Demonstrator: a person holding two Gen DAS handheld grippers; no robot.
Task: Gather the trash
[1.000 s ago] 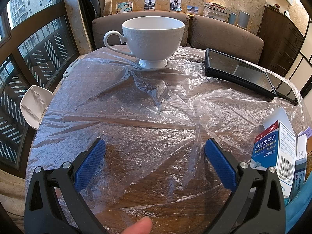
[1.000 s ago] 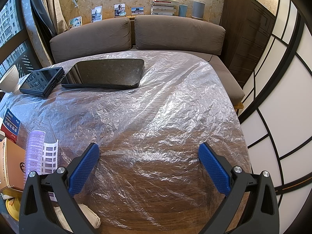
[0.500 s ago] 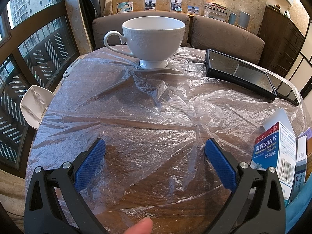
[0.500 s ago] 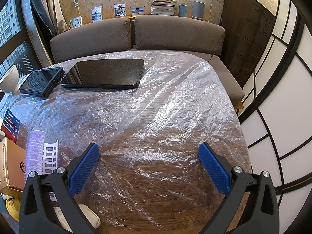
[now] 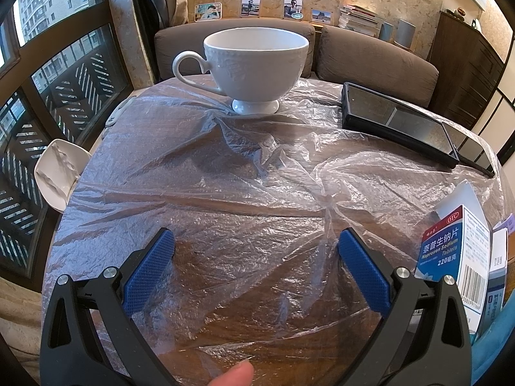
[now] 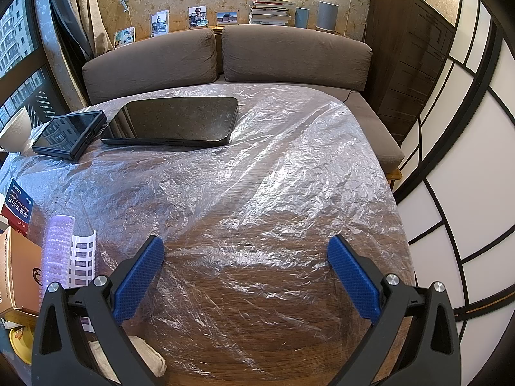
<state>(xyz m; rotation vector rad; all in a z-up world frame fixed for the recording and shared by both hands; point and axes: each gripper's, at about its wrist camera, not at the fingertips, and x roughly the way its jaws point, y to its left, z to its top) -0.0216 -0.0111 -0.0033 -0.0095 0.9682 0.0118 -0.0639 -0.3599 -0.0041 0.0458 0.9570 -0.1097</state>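
Trash sits at the table's near edge: a blue-and-white medicine box (image 5: 457,257) stands upright just right of the left gripper (image 5: 256,257), with a second small box (image 5: 497,270) touching its right side. From the right wrist view, the same medicine box (image 6: 17,206) lies far left, near a brown carton (image 6: 19,270), a stack of clear plastic cups (image 6: 58,251) and a white cup sleeve (image 6: 83,260). Both the left gripper and the right gripper (image 6: 246,265) hover with fingers spread wide, holding nothing, over the crinkled plastic sheet (image 6: 273,173) covering the wooden table (image 6: 257,337). Farther back stand a white teacup (image 5: 254,64), a small tablet (image 6: 69,133) and a large tablet (image 6: 177,124).
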